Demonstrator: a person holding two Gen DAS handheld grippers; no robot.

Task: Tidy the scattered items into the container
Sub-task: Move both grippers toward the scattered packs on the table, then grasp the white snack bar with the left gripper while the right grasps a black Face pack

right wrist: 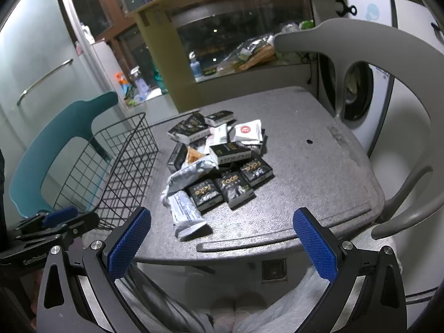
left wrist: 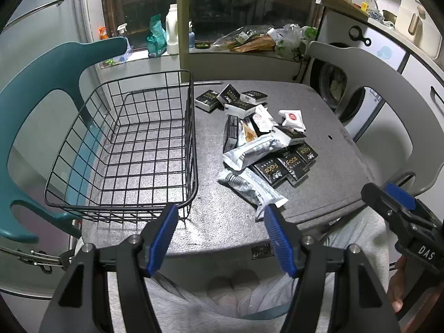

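A black wire basket (left wrist: 155,111) stands empty on the left of the grey table (left wrist: 216,222); it also shows in the right wrist view (right wrist: 116,166). A pile of items lies right of it: black "face" boxes (left wrist: 270,169) (right wrist: 204,193), white snack packets (left wrist: 251,186) (right wrist: 184,211), a white sachet with a red mark (left wrist: 292,118) (right wrist: 247,131). My left gripper (left wrist: 222,222) is open and empty over the table's near edge, between basket and pile. My right gripper (right wrist: 222,224) is open and empty at the near edge, in front of the pile.
A teal chair (left wrist: 41,88) stands behind the basket at the left. A grey chair (left wrist: 388,83) stands at the table's right. A windowsill at the back holds bottles and bags (left wrist: 172,30). A washing machine (left wrist: 341,94) is at the right.
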